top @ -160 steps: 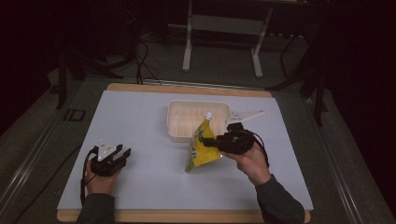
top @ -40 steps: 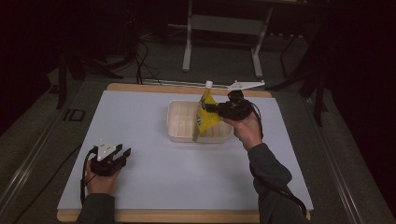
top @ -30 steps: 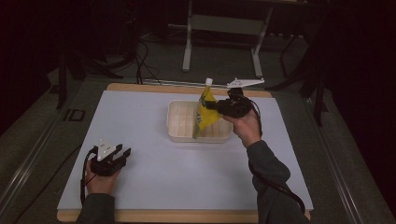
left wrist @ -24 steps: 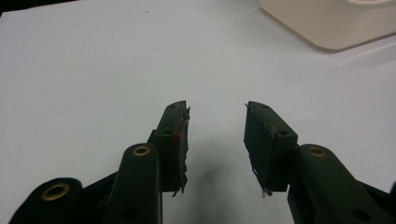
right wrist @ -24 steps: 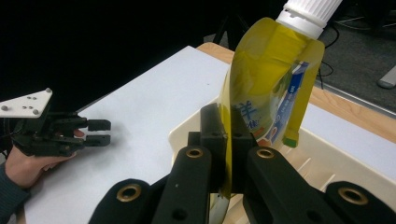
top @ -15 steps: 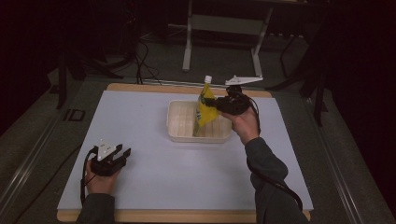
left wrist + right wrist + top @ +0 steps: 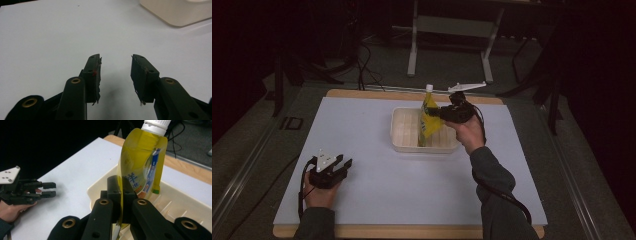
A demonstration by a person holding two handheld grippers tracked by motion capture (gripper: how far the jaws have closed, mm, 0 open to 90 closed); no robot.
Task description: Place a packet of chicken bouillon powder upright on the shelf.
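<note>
A yellow spouted pouch (image 7: 430, 116) with a white cap stands upright in a cream plastic tray (image 7: 402, 136) at the far middle of the white mat. My right gripper (image 7: 443, 114) is shut on the pouch's edge from the right. In the right gripper view the two black jaws pinch the yellow pouch (image 7: 140, 162) low on its side, over the tray (image 7: 100, 184). My left gripper (image 7: 343, 164) rests open on the mat at the near left, held by a hand. Its fingers (image 7: 93, 72) stand apart with bare mat between them.
The white mat (image 7: 362, 120) covers a wooden table top with its edge showing at the back and front. A corner of the tray (image 7: 175, 12) lies ahead of the left gripper. Dark floor, cables and a metal stand lie beyond the table.
The right gripper has carried the pouch from the mat up over the tray and turned it more upright. The left gripper has stayed in place.
</note>
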